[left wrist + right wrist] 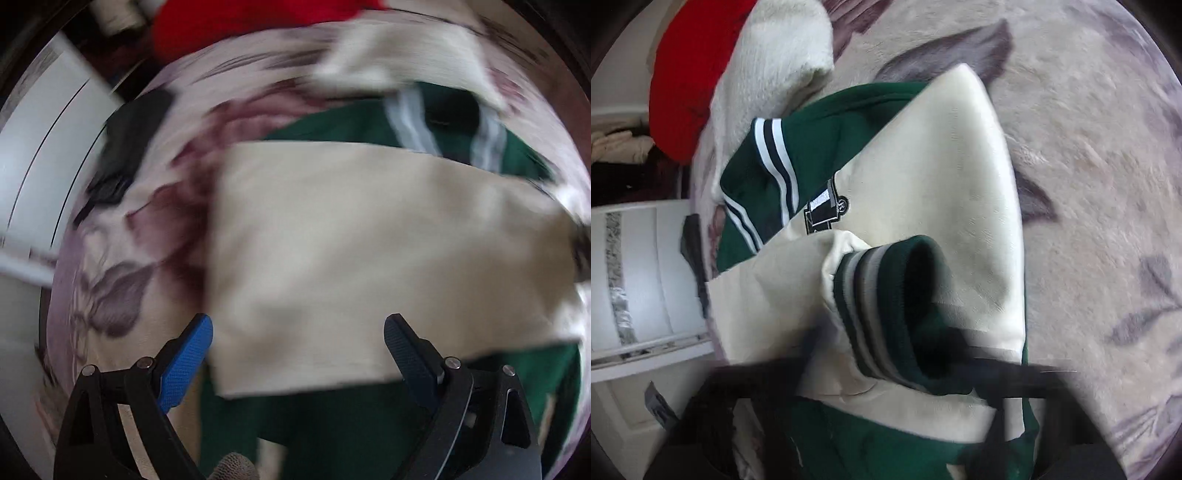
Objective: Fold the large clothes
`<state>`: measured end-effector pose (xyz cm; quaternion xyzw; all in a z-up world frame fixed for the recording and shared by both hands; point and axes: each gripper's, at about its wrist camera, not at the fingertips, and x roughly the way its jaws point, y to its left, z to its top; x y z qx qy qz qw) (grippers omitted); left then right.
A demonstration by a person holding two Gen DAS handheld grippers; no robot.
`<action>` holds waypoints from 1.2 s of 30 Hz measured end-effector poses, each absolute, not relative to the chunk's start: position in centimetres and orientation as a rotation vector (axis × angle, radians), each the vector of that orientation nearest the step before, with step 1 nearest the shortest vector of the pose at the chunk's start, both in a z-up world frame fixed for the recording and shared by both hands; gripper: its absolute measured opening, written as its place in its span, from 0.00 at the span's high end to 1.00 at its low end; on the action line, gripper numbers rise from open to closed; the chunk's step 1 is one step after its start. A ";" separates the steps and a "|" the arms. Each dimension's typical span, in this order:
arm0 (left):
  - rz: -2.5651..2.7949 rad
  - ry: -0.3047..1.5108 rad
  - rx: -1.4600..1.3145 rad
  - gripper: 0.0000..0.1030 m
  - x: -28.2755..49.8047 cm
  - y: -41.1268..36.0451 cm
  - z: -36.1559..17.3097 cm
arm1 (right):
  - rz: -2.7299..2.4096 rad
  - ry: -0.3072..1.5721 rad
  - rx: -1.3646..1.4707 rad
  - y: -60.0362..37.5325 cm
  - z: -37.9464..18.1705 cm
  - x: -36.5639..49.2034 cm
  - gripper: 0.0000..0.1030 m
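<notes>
A green and cream varsity jacket [332,424] lies on a flowered bedspread [122,280]. In the left wrist view a cream sleeve [369,258] is folded across the green body, and my left gripper [298,328] hovers open and empty over the sleeve's near edge. In the right wrist view the jacket [820,147] shows its striped collar and a chest patch [823,210]. The striped green cuff [886,310] of a cream sleeve sits right in front of the camera. My right gripper's fingers are blurred and hidden behind the cuff, so its state is unclear.
A red cushion [690,74] and a cream fluffy blanket [775,51] lie at the head of the bed. A black object [129,144] rests on the bedspread [1089,184] beside the jacket. White furniture [639,273] stands beyond the bed edge.
</notes>
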<state>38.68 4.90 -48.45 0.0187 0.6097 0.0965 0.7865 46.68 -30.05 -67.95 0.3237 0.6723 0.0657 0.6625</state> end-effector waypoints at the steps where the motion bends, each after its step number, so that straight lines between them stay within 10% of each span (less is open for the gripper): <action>1: 0.246 1.321 0.028 0.08 39.0 6.1 -49.0 | 0.117 1.527 0.726 -29.9 -68.0 46.7 0.90; 6: 0.288 1.343 -0.054 0.08 40.7 9.0 -51.7 | -0.098 1.488 0.690 -33.3 -68.0 44.9 0.89; 10: 0.286 1.331 -0.056 0.08 41.7 8.8 -51.0 | -0.010 1.612 0.788 -34.3 -69.8 44.6 0.46; 17: 0.269 1.226 0.013 0.00 44.3 4.2 -47.8 | -0.127 1.409 0.874 -40.2 -66.1 49.9 0.36; 20: 0.238 1.218 0.031 0.00 47.4 1.4 -48.9 | -0.043 1.488 0.791 -39.6 -68.9 55.9 0.32; 22: 0.217 1.221 0.044 0.00 49.3 -0.4 -49.7 | 0.079 1.586 0.800 -38.8 -72.6 59.3 0.08; 26: 0.192 1.192 0.107 0.00 51.1 -3.6 -50.0 | 0.125 1.868 0.861 -36.0 -79.2 60.4 0.08; 27: 0.186 1.184 0.118 0.00 51.2 -3.9 -50.0 | 0.117 1.842 0.833 -35.4 -78.9 60.7 0.10; 29: 0.174 1.169 0.162 0.00 51.1 -5.1 -50.2 | 0.129 1.817 0.742 -33.7 -77.9 61.0 0.59; 31: 0.157 1.171 0.202 0.00 51.0 -6.0 -50.5 | 0.066 1.778 0.715 -33.3 -76.6 60.6 0.84; 36: 0.125 1.177 0.245 0.00 50.5 -7.2 -50.6 | -0.036 1.611 0.469 -32.4 -72.7 61.4 0.92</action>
